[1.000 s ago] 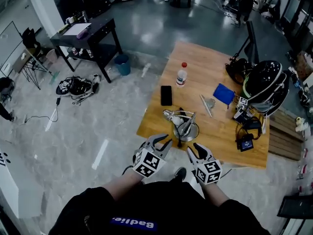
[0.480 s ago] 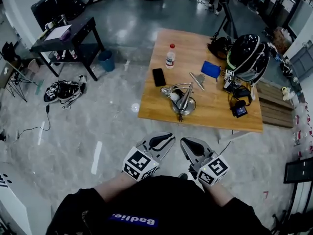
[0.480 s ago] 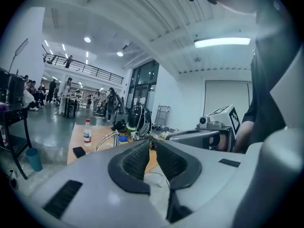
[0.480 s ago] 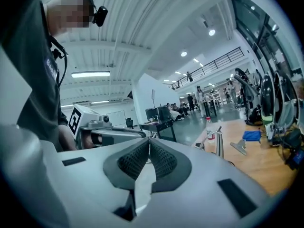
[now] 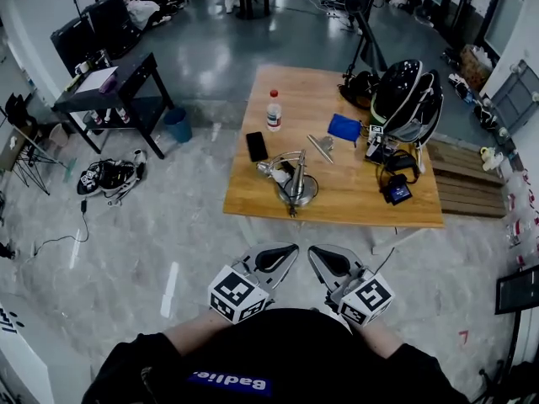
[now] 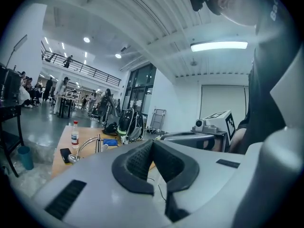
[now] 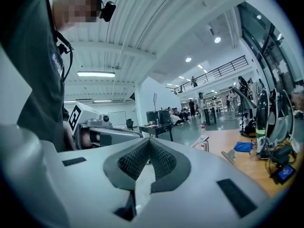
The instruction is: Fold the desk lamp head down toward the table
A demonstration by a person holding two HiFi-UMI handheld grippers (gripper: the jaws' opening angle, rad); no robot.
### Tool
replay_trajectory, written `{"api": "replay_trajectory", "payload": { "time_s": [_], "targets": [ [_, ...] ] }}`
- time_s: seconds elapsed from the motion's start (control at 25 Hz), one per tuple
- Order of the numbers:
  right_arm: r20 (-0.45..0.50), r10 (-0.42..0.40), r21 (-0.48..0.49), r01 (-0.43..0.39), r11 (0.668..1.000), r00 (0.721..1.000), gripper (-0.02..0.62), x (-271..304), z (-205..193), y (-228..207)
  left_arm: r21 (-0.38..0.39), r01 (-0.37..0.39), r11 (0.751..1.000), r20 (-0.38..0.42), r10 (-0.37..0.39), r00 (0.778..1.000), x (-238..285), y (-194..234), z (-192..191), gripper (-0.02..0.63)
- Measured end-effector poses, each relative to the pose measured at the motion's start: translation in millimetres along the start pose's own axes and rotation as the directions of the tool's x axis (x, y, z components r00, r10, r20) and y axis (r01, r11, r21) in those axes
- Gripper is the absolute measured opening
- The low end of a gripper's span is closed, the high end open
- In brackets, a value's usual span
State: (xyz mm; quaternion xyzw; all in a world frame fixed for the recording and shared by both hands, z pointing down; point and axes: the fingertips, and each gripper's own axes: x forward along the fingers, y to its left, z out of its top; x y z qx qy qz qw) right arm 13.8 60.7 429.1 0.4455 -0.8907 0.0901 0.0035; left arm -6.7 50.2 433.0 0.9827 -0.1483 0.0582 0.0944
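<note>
The silver desk lamp stands near the front edge of the wooden table, its arm and head folded low over its round base. It also shows far off in the left gripper view, lamp, and in the right gripper view, lamp. Both grippers are held close to my body, well short of the table. My left gripper and right gripper have just been closing and now stand shut with nothing between the jaws. The ribbed pads meet in each gripper view: left gripper, right gripper.
On the table are a water bottle, a black phone, a blue cloth, a black-and-white helmet-like pack and a small screen device. A black side table, a blue bin and floor cables lie left.
Both grippers have drawn back from the lamp at the table's edge toward my body. Their jaws, open a second ago, have closed empty. The table now looks farther away.
</note>
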Motion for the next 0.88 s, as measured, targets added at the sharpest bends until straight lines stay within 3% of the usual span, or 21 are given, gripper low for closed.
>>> {"api": "replay_trajectory", "payload": {
  "time_s": [0.88],
  "targets": [
    [-0.012,0.021,0.000,-0.021,1.000,1.000,0.006,-7.3,-2.0,10.3,0.025,-0.047,0.999,-0.015,0.048,0.999,-5.4,-14.7,-5.9,0.009]
  ]
}}
